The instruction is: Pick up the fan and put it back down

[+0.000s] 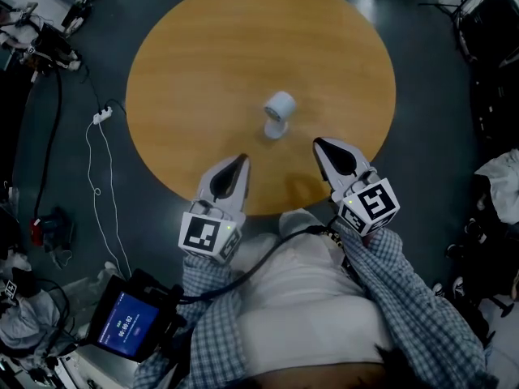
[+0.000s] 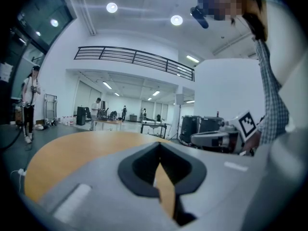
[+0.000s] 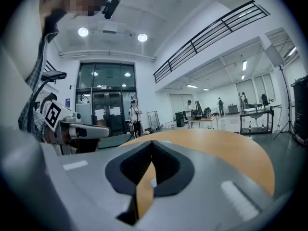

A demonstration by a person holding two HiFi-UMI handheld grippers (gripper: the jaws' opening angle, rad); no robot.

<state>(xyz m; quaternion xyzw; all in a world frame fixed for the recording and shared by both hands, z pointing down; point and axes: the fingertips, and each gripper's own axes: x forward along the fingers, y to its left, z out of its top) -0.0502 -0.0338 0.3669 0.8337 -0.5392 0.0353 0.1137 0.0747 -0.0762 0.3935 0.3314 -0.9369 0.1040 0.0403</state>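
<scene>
A small white fan stands near the middle of the round wooden table, its head tilted on a short base. My left gripper hovers over the table's near edge, below and left of the fan, well short of it. My right gripper is at the near edge too, below and right of the fan, also apart from it. In the left gripper view the jaws meet at the tip with nothing between them. The right gripper view shows its jaws likewise closed and empty. Neither gripper view clearly shows the fan.
A white cable and power strip lie on the dark floor left of the table. A device with a blue screen sits at the lower left. Gear lines the room's edges. Several people stand far off by tables.
</scene>
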